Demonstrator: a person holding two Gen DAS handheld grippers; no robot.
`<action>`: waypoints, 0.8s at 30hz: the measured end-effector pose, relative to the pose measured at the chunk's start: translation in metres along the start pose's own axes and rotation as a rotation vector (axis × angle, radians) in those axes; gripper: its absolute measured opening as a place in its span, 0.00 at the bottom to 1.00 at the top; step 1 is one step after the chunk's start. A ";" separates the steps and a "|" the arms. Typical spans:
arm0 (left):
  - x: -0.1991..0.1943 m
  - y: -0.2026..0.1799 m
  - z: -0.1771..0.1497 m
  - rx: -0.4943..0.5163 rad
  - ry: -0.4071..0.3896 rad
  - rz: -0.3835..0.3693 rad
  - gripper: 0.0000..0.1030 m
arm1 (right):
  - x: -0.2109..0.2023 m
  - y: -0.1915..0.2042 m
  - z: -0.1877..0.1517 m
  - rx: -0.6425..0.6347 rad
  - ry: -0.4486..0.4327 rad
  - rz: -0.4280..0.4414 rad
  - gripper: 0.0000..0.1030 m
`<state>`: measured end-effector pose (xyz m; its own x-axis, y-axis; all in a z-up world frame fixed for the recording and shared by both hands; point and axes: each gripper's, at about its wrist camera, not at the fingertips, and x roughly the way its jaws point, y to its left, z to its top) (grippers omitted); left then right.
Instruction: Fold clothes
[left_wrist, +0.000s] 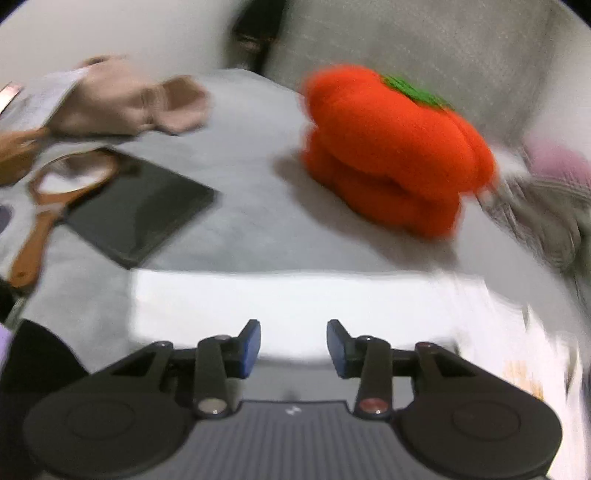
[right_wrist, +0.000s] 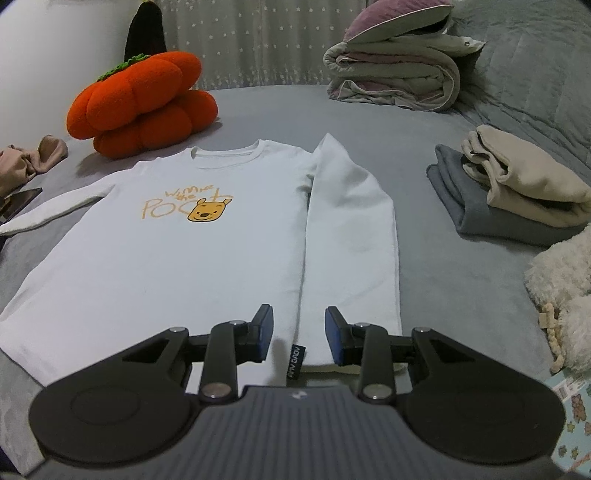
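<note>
A white long-sleeved shirt (right_wrist: 177, 251) with a yellow bear print lies face up on the grey bed. Its right sleeve (right_wrist: 351, 229) is folded down along the body; its left sleeve (right_wrist: 55, 210) stretches out to the left. My right gripper (right_wrist: 299, 332) is open and empty, just above the shirt's bottom hem by a small black tag (right_wrist: 297, 358). My left gripper (left_wrist: 293, 347) is open and empty over the shirt's white cloth (left_wrist: 288, 306); that view is motion-blurred.
An orange pumpkin plush (right_wrist: 142, 101) sits behind the shirt. Folded grey and beige clothes (right_wrist: 517, 192) lie to the right, rolled bedding (right_wrist: 399, 70) at the back. A dark tablet (left_wrist: 140, 210), a wooden hand mirror (left_wrist: 55, 199) and tan cloth (left_wrist: 140, 107) lie to the left.
</note>
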<state>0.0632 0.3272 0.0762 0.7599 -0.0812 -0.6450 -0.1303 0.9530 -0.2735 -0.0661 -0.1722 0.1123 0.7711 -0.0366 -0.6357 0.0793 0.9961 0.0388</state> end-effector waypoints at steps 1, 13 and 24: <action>0.000 -0.014 -0.007 0.049 0.019 -0.005 0.40 | -0.001 -0.001 0.000 -0.001 0.001 -0.004 0.34; -0.032 -0.133 -0.091 0.150 0.108 -0.126 0.58 | -0.021 -0.042 -0.002 0.056 0.006 -0.003 0.34; -0.009 -0.163 -0.130 0.259 0.169 -0.070 0.78 | 0.007 -0.001 -0.013 -0.205 0.139 -0.055 0.34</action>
<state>-0.0051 0.1343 0.0335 0.6417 -0.1757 -0.7465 0.1014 0.9843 -0.1444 -0.0693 -0.1720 0.0976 0.6735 -0.0941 -0.7332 -0.0220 0.9889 -0.1472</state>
